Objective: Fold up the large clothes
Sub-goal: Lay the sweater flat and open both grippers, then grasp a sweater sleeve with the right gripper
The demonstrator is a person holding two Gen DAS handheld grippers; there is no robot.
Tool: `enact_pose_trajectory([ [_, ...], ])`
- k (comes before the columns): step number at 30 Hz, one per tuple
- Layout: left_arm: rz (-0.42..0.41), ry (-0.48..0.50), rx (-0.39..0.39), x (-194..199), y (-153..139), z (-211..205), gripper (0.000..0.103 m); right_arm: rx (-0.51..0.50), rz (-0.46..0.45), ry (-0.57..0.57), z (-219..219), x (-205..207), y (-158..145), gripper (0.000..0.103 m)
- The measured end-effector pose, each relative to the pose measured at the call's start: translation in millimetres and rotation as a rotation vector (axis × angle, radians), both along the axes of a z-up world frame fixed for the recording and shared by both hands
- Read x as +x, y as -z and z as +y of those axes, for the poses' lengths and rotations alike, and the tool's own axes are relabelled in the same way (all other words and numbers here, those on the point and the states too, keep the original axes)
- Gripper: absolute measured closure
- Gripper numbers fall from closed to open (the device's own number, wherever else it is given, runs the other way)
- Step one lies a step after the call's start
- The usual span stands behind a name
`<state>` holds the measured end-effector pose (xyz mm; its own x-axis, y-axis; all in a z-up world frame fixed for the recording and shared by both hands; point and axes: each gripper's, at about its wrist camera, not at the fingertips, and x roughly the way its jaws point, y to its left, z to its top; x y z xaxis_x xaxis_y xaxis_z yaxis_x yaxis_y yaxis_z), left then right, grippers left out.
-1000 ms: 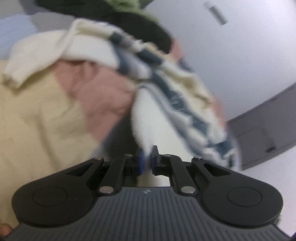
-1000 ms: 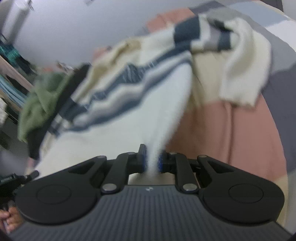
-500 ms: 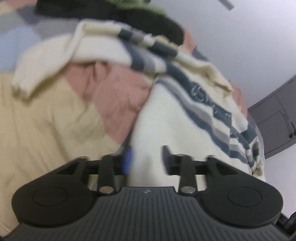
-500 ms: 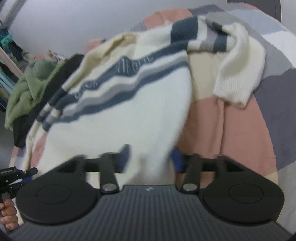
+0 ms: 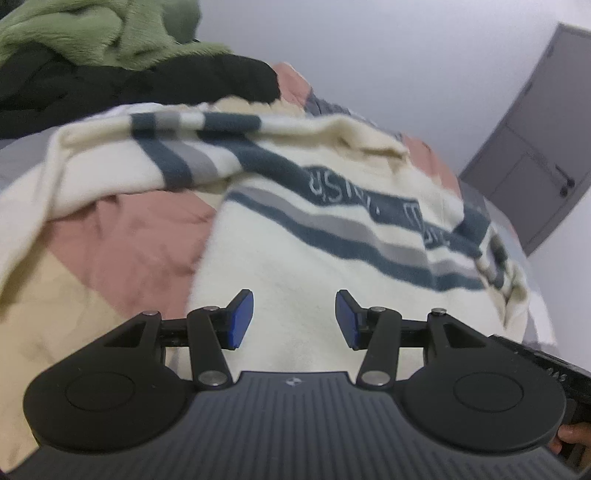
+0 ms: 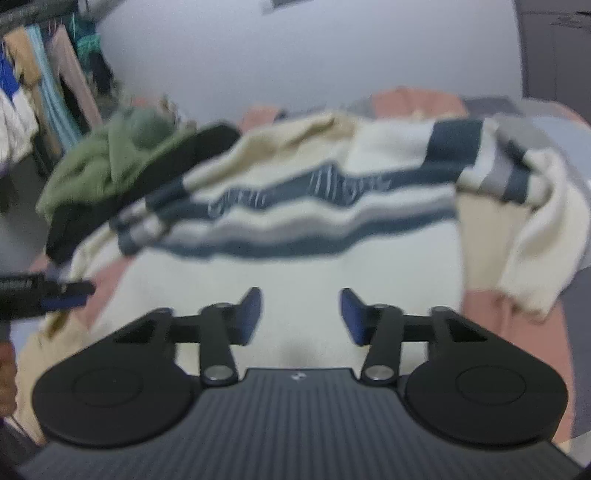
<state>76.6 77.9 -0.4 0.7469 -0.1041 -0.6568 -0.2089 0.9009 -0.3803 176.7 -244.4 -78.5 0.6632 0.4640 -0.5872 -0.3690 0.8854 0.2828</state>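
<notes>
Cream knit sweater w/ navy and grey stripes (image 5: 332, 258) lies spread over the patchwork pink-and-beige bedcover (image 5: 122, 240), filling frame centre in both views. Left gripper (image 5: 294, 319): jaws apart, just been opening, nothing pinched. Right gripper (image 6: 300, 316): jaws apart, just been closing, pads clear of fabric. Green fleece garment (image 5: 92, 33) upper left.

You're in a bedroom at home: beyond your fingertips lies a bed under a patchwork quilt (image 5: 122, 236) of pink, tan and grey, with a cream striped sweater (image 5: 303, 266) spread on it. Past that sits a heap of green and black clothes (image 5: 92, 48), a plain wall, a grey door (image 5: 535, 147), and, blurred, what looks like a rack of hanging garments (image 6: 44, 85)
</notes>
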Motion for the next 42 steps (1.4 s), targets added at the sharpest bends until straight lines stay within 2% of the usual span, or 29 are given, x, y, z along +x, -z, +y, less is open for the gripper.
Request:
enact_pose_trajectory([
  [6,0.048,0.069,-0.015,24.6,27.3,-15.6,0.048,-0.017,0.218,-0.021,8.1,12.0,47.2,0.069],
  [8,0.091,0.082,0.010,27.9,37.2,-21.9,0.048,-0.020,0.215,-0.022,8.9,10.0,46.5,0.070],
  [11,0.166,0.087,0.033,30.6,54.9,-28.5,0.048,0.048,0.209,-0.002,0.1,10.5,38.6,0.069],
  [16,0.179,0.083,0.068,30.7,58.7,-34.8,0.048,0.092,0.104,0.125,-38.2,14.4,10.9,0.066],
  [17,0.178,0.080,0.066,30.1,58.8,-34.9,0.048,0.089,0.093,0.159,-47.7,18.2,6.9,0.065],
  [19,0.174,0.079,0.068,28.3,59.6,-34.4,0.048,0.067,0.072,0.256,-71.7,29.1,-0.1,0.046],
  [21,0.173,0.078,0.073,27.8,58.4,-35.0,0.048,0.072,0.085,0.356,-93.8,41.7,-2.4,0.038],
  [24,0.171,0.073,0.077,27.5,56.5,-37.1,0.048,0.105,0.144,0.427,-119.6,66.1,1.7,0.037],
  [26,0.169,0.067,0.075,26.3,56.3,-37.6,0.048,0.061,0.167,0.467,-126.4,80.9,8.9,0.037],
  [30,0.167,0.059,0.067,26.5,55.4,-36.4,0.048,-0.059,0.187,0.452,-128.6,110.3,26.4,0.037],
  [35,0.167,0.056,0.062,26.2,56.3,-35.7,0.048,-0.213,0.223,0.343,-121.8,131.5,58.6,0.036],
  [36,0.166,0.054,0.057,26.5,56.2,-35.1,0.047,-0.251,0.207,0.324,-118.6,131.5,62.9,0.036],
  [39,0.164,0.048,0.038,27.5,56.5,-32.3,0.047,-0.255,0.197,0.338,-117.3,131.6,62.2,0.038],
  [41,0.163,0.048,0.041,28.2,56.6,-32.2,0.047,-0.237,0.192,0.352,-121.1,130.7,58.4,0.043],
  [42,0.162,0.046,0.041,28.4,56.2,-32.3,0.046,-0.231,0.184,0.358,-124.0,131.9,57.0,0.049],
])
